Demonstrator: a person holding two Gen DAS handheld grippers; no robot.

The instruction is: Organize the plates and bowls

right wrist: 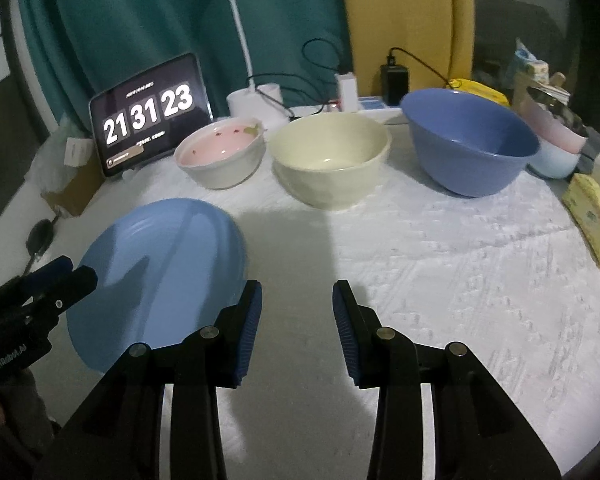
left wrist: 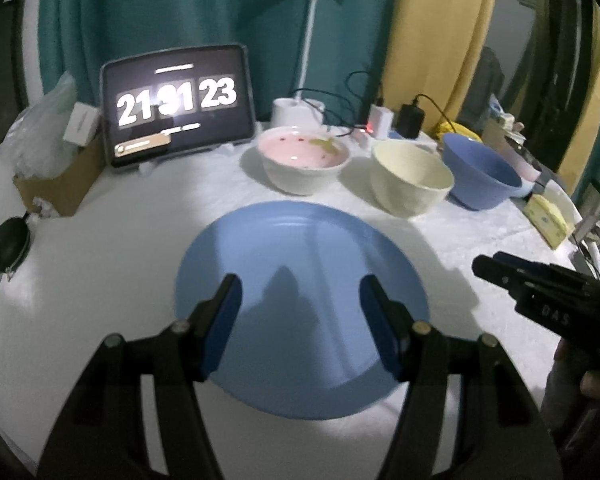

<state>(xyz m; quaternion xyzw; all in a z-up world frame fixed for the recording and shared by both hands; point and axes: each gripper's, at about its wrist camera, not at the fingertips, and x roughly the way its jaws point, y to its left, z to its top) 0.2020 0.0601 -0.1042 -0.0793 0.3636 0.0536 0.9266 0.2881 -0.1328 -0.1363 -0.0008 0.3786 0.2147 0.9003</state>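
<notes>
Three bowls stand in a row behind the blue plate (left wrist: 300, 300): pink bowl (left wrist: 304, 162), cream bowl (left wrist: 410, 182), blue bowl (left wrist: 482, 174). My guess at the risk: the plate lies flat on the cloth, so fingers could skid over its rim and shove it into the bowls. Left claw (left wrist: 300, 320) hangs spread above the plate, holding nothing. Right claw (right wrist: 297, 330), just right of the plate, is also spread and empty.

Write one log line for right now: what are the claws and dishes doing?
left claw: open over blue plate | right claw: open, empty | three bowls: row behind plate, unstacked
</notes>
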